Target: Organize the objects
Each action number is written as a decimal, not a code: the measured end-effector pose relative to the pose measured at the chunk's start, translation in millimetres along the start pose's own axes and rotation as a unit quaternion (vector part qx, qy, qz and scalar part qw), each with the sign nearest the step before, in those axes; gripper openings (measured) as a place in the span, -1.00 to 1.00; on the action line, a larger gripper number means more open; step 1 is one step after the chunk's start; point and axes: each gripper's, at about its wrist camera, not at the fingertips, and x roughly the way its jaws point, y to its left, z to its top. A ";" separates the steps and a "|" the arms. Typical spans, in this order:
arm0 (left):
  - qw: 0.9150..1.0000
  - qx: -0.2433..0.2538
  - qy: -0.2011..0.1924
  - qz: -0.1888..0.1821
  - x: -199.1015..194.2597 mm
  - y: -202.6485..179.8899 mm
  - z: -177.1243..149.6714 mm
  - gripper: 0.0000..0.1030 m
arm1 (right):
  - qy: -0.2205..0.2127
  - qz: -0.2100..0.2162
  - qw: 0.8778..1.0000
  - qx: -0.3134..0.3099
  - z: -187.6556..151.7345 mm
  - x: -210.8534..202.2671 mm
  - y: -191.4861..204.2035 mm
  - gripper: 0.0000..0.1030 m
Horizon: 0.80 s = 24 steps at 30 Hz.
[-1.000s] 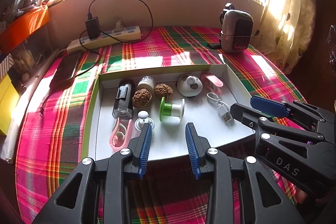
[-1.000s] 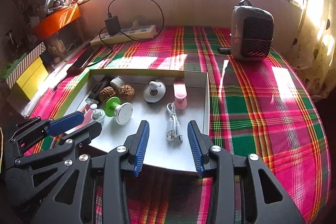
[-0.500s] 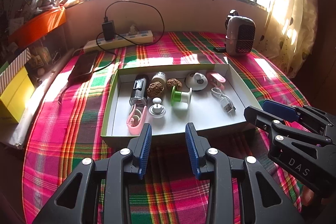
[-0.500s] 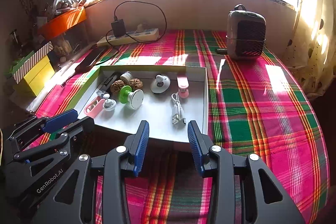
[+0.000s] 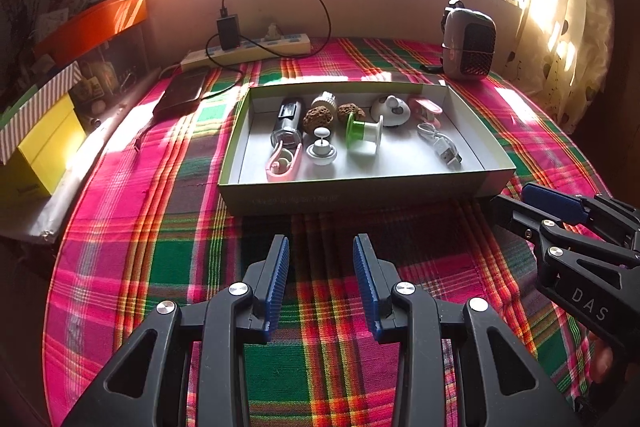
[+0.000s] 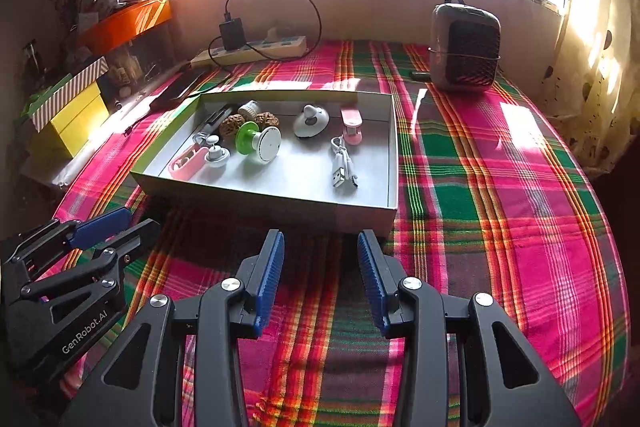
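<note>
A shallow white box sits on the plaid cloth. In it lie a green-and-white spool, a white USB cable, a pink clip, two walnuts, a dark cylinder, a white knob, a round white piece and a pink-white piece. My left gripper is open and empty, in front of the box. My right gripper is open and empty, near the box's front right corner.
A small heater stands at the back right. A power strip with a charger and a dark phone lie at the back left. Yellow and orange boxes line the left edge. A curtain hangs right.
Both grippers have drawn back from over the box toward the near edge of the cloth; the box now looks smaller and farther. Both stayed open and empty.
</note>
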 end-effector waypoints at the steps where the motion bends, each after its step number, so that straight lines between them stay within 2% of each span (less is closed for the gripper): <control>1: 1.000 -0.002 0.004 0.000 1.7 0.5 -1.9 -0.39 | 0.002 0.000 1.000 0.001 -3.1 0.4 -0.1 -0.23; 16: 0.999 -0.004 0.033 0.007 15.0 -0.4 -19.2 -0.39 | 0.050 -0.018 0.998 0.018 -24.0 14.6 -7.1 -0.21; 17: 0.999 -0.004 0.033 0.006 15.2 -0.1 -19.0 -0.39 | 0.054 -0.020 0.998 0.021 -24.8 15.8 -8.5 -0.19; 19: 0.999 -0.005 0.033 0.005 15.7 -0.1 -18.8 -0.39 | 0.057 -0.021 0.998 0.023 -26.1 15.4 -9.9 -0.02; 24: 0.999 -0.011 0.032 0.002 17.0 0.8 -18.2 -0.39 | 0.069 -0.042 0.997 0.017 -31.1 6.3 -16.1 -0.02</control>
